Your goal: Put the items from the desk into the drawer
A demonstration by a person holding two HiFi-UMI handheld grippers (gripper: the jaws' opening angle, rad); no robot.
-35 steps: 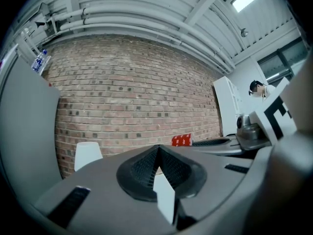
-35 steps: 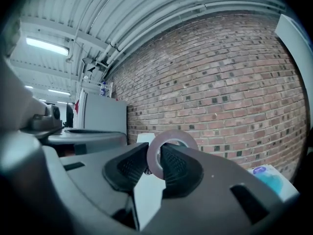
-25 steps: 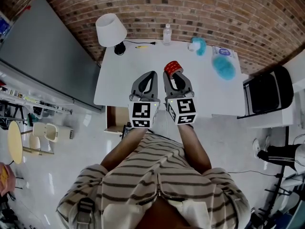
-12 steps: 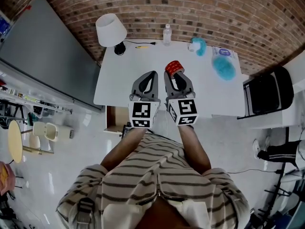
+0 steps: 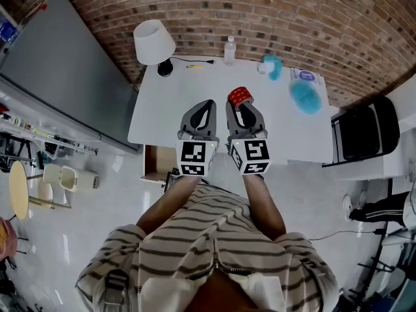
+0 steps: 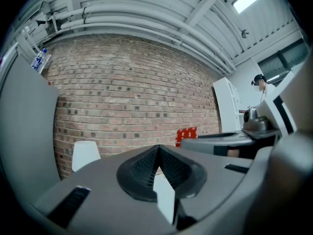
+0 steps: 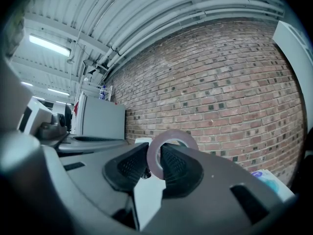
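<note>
So: right gripper [image 5: 242,106] clamps the tape roll [image 5: 239,96]; left gripper [image 5: 207,104] closed, empty. Bottle [image 5: 229,48], pen [image 5: 193,64], blue duster [image 5: 305,95] left on desk [image 5: 162,112].

I see a white desk [image 5: 162,112] in front of a wall [image 5: 292,18] of red-brown bricks, and far on its left a lamp [image 5: 153,41] with a white shade and a black foot. My left gripper [image 5: 208,104] and right gripper [image 5: 243,106] are grey with black pads, each with a cube of black and white squares, and the tape roll [image 5: 239,96] is red with little white squares. Far right lies a fluffy blue thing [image 5: 305,97], and near me the person's shirt [image 5: 214,239] is tan with dark stripes.
</note>
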